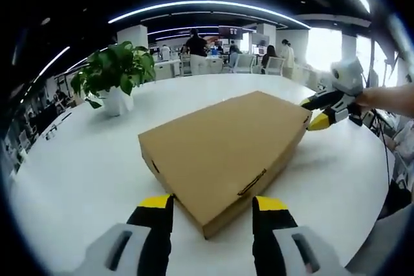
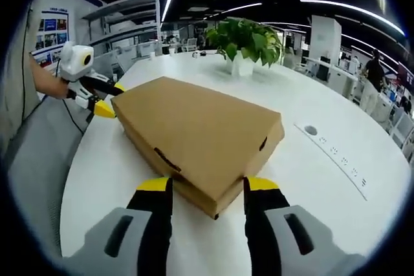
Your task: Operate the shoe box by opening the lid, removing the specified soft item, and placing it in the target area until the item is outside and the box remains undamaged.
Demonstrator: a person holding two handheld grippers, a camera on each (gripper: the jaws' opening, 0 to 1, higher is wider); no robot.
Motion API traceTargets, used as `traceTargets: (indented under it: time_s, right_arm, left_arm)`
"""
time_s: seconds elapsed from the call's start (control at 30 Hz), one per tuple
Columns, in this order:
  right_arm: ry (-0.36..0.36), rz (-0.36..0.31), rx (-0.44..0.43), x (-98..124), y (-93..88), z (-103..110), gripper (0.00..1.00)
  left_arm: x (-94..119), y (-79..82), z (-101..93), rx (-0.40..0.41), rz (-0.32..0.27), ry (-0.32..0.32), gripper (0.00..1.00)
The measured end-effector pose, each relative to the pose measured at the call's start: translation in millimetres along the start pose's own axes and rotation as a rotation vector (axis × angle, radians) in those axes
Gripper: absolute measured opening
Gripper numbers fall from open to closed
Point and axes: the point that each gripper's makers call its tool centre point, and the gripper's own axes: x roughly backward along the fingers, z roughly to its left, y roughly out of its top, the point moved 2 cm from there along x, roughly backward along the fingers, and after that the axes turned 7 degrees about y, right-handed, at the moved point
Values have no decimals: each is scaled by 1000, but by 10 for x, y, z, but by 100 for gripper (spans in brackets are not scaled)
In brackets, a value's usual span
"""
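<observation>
The shoe box (image 1: 226, 153) lies flat on the white counter (image 1: 84, 172), lid down and closed, so the soft item is out of sight, presumably inside. The left claw (image 1: 213, 208) is spread wide, its two jaws standing either side of the box's near corner with no visible contact. At the opposite end, the right claw (image 2: 207, 189) is likewise open, its jaws straddling that corner. Each claw shows in the other's view at the far end of the box: the right one (image 1: 321, 113) beyond and to the right of the left claw, the left one (image 2: 103, 100) beyond and to the left of the right claw. A potted plant (image 2: 244, 42) stands on the counter well beyond the box.

The risk from here, as I judge it, is to the cardboard. Closing the jaws on a corner could crush or crease it, and prying the lid up from one end alone could bend or tear the flap. Pushing from both ends could also slide the light box across the smooth counter.
</observation>
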Motion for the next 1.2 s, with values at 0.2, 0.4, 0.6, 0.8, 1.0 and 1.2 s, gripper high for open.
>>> traceTargets:
  time_s: [0.2, 0.4, 0.6, 0.8, 1.0, 1.2]
  right_arm:
    - [-8, 4, -6, -13, -1, -8, 41]
    - [-31, 2, -17, -26, 1, 9, 41]
    - [-48, 2, -23, -31, -1, 30, 41]
    - [-57, 12, -27, -39, 4, 92, 41]
    - [-71, 27, -39, -53, 5, 167, 41]
    - [-85, 38, -52, -55, -3, 264, 40]
  left_arm:
    - [-5, 9, 6, 20, 3, 10, 49]
    - [-1, 9, 6, 18, 5, 8, 48]
    - [0, 7, 20, 13, 9, 4, 48]
    - [10, -5, 49, 8, 12, 2, 48]
    - [28, -23, 99, 1, 19, -10, 48]
    - [49, -42, 156, -11, 26, -28, 47]
